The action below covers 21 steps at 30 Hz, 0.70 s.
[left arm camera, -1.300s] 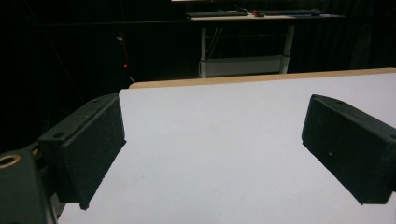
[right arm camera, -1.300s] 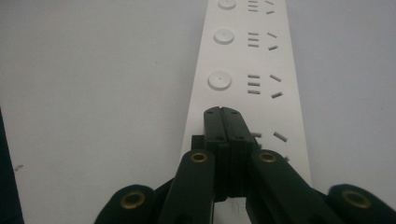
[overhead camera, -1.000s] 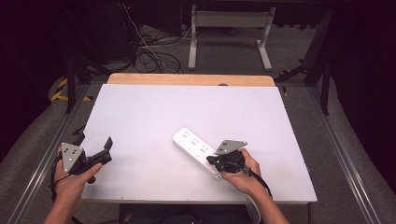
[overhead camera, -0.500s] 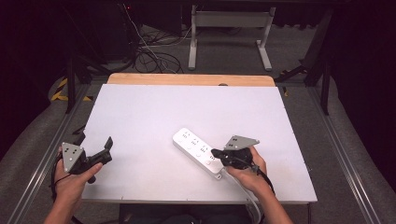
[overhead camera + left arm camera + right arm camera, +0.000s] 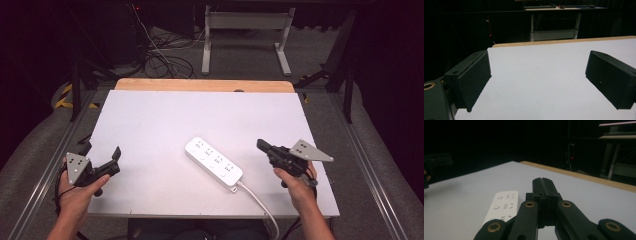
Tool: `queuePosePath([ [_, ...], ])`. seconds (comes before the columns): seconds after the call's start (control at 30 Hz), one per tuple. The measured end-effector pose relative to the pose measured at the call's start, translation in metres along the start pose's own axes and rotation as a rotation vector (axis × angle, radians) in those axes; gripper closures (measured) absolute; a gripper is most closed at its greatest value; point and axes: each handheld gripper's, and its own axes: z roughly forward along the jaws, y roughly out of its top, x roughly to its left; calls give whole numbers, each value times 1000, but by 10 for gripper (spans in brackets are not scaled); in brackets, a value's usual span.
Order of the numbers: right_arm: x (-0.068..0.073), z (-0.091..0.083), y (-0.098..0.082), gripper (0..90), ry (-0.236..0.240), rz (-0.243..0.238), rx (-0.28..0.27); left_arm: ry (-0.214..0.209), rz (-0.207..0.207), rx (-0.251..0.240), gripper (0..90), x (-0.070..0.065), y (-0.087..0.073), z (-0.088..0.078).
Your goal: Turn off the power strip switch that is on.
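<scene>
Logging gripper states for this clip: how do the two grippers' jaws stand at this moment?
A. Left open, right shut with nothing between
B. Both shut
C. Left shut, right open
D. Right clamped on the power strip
A. The left gripper has its jaws standing wide apart over bare table, while the right gripper has its jaws pressed together, apart from the power strip.

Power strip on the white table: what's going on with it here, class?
A person sits at the white table with tongs in each hand. The white power strip lies flat near the middle, its cord trailing off the near edge. The right tongs are shut and empty, hovering just right of the strip without touching it. The left tongs are open and empty at the table's near left corner.
</scene>
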Motion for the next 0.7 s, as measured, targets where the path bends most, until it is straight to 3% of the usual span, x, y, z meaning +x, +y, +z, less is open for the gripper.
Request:
queuePosePath([
  [0.1, -10, -10, -2, 900, -33, 17, -32, 0, -5, 1, 67, 0, 0, 0],
  [0.13, -20, -21, -4, 900, -73, 27, -73, 1, -4, 1, 67, 0, 0, 0],
  [0.27, -33, -32, -7, 900, -128, 34, -122, -1, -1, 2, 67, -1, 0, 1],
  [0.53, -37, -33, -9, 893, -141, 16, -120, -2, -3, 2, 67, 0, 0, 1],
  [0.63, -35, -31, -9, 862, -136, 10, -115, -1, -3, 2, 68, 0, 0, 1],
  [0.67, -35, -30, -9, 693, -134, 32, -108, -2, -3, 2, 68, 0, 0, 1],
  [0.7, -35, -30, -9, 693, -134, 32, -108, -2, -4, 1, 68, -1, 0, 1],
])
